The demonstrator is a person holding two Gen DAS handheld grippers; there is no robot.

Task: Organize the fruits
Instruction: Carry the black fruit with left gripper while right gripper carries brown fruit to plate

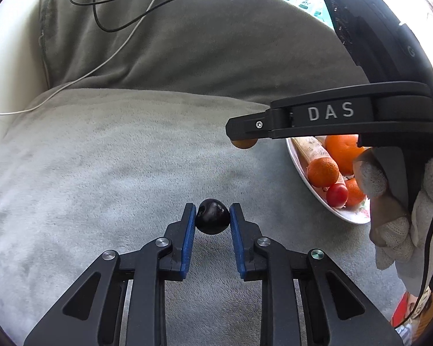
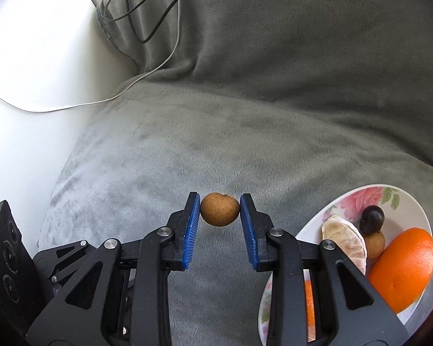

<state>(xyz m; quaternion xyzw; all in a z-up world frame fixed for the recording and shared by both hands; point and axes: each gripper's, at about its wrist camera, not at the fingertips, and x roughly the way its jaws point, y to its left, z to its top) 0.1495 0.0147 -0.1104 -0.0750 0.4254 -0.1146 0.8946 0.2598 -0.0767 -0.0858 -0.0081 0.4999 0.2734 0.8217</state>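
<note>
A small dark round fruit (image 1: 212, 216), glossy and nearly black, sits pinched between the blue pads (image 1: 189, 232) of the left gripper (image 1: 212, 217), which presses on it from both sides. It hangs clear above the grey cushion (image 1: 115, 158), to the left of the plate (image 2: 349, 201) and nearer the camera than the plate's rim.

A small brown round fruit (image 2: 220, 209), speckled and matte, is pinched in the same way by the right gripper (image 2: 220, 209), its ribbed blue pads (image 2: 192, 225) closed against the fruit's two sides. This fruit too is held over the cushion, just left of the plate. In the left wrist view only its underside (image 1: 244, 143) shows beneath the black fingers of the right gripper (image 1: 239, 132), which reach in from the right, left of the plate's far edge.

The plate is white with a pink flower pattern and rests on the cushion. On it lie a large orange (image 2: 401, 268), a peeled citrus segment (image 2: 346, 245), another dark round fruit (image 2: 372, 219) resting on a second brown one (image 2: 375, 243), and, seen from the left wrist, a smaller orange (image 1: 322, 171) and a red round fruit (image 1: 337, 194).

A hand in a white knitted glove (image 1: 395, 216) grips the right gripper's handle, over the plate's near side.

Beyond the plate, a darker grey back cushion (image 1: 202, 43) rises, with a black cable (image 1: 115, 8) and a white cable (image 1: 124, 46) draped over its top left.
</note>
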